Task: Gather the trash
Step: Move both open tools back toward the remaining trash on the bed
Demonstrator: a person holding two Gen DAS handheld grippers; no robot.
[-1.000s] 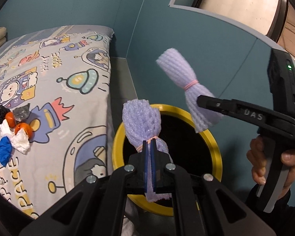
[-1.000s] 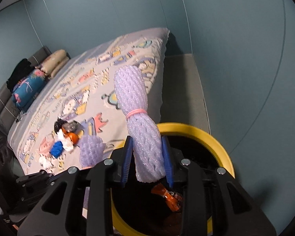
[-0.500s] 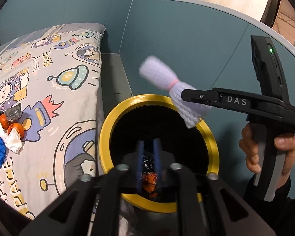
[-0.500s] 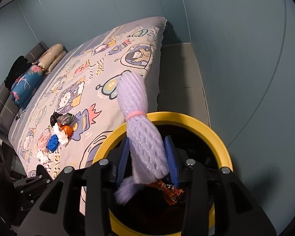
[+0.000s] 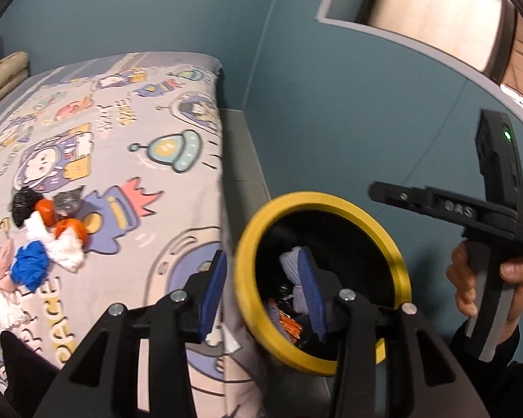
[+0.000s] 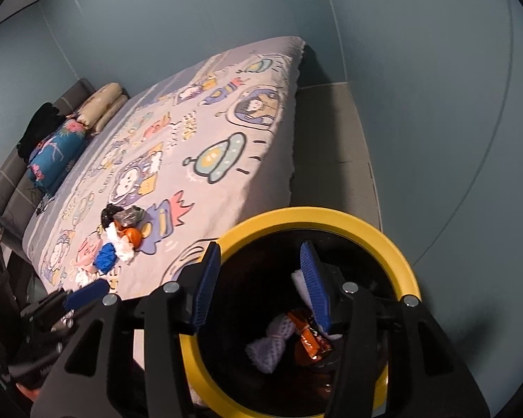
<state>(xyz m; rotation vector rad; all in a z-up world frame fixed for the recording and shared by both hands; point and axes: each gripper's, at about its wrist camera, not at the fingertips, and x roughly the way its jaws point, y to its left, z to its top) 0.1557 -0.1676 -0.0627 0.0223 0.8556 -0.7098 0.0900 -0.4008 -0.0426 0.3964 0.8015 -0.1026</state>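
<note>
Left gripper (image 5: 263,294): blue-padded fingers spread wide, holding nothing, straddling the bin's near rim.
Right gripper (image 6: 261,287): fingers apart, empty, above the bin mouth.
Yellow-rimmed round black bin (image 6: 397,249): on the floor just beside the bed.
Lilac foam-net bundles (image 6: 273,343): lying inside the bin, next to an orange wrapper (image 6: 310,339).
Remaining trash pile (image 5: 42,240): black, orange, white and blue scraps on the cartoon-print bedsheet (image 5: 122,132), well apart from the bin.
</note>
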